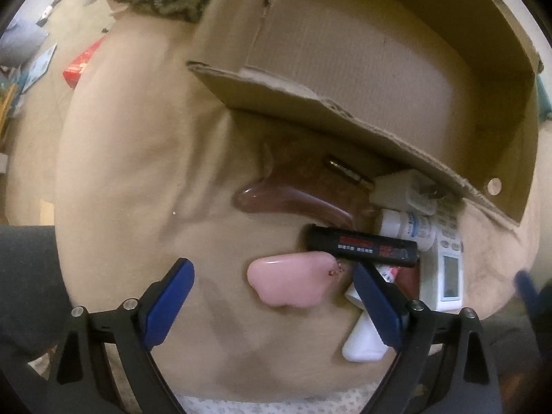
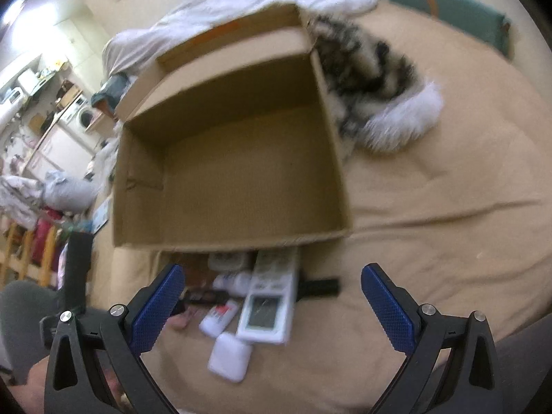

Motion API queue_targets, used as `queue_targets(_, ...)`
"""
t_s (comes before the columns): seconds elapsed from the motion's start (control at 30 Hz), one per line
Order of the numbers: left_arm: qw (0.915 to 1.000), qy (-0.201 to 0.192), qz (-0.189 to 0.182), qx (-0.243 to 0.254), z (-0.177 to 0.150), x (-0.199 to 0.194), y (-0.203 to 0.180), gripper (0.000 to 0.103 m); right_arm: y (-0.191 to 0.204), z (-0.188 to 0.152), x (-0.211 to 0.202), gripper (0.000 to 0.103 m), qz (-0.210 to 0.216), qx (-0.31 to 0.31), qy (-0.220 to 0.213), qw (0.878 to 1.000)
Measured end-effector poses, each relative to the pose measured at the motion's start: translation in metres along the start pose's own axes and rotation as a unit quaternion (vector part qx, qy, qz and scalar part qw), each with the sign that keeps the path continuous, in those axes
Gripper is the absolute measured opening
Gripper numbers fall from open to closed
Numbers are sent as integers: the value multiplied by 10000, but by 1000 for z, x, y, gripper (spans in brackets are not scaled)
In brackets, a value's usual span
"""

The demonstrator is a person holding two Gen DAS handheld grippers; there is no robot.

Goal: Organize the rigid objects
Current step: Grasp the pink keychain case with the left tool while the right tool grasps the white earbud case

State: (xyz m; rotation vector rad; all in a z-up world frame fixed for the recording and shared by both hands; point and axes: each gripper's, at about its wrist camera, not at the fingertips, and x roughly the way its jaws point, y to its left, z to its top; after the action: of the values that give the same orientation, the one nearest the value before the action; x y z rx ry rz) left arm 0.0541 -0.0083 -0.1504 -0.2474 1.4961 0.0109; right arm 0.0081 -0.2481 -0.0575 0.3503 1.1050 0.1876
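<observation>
An open cardboard box (image 2: 241, 158) stands on a beige bed; it also fills the upper left wrist view (image 1: 379, 69). In front of it lies a pile: a white remote with a screen (image 2: 267, 307), also in the left wrist view (image 1: 448, 269), a black lighter-like bar (image 1: 362, 245), a pink stone piece (image 1: 293, 281), a brown translucent piece (image 1: 293, 196), a small white bottle (image 1: 410, 226), a white tube (image 2: 220, 317) and a white case (image 2: 229, 357). My left gripper (image 1: 272, 296) is open just before the pink piece. My right gripper (image 2: 272, 303) is open above the remote.
A black-and-white furry throw (image 2: 376, 79) and a white blanket (image 2: 241, 3) lie behind the box. A teal cushion (image 2: 448, 10) is at the far right. The bed edge drops on the left to a cluttered floor with a red box (image 1: 82, 62).
</observation>
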Motion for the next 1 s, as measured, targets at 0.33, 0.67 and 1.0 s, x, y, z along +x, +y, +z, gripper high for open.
queue_targets(0.33, 9996, 38, 279, -31, 11, 7, -5, 37, 7, -26, 33, 103, 167, 0, 1120, 9936)
queue_targets(0.67, 9996, 72, 218, -141, 15, 13, 19, 22, 23, -54, 82, 86, 173, 97, 2043, 9787)
queue_targets(1.0, 9999, 133, 56, -42, 6, -1, 25, 69, 60, -66, 117, 67, -821, -913, 1929, 9735)
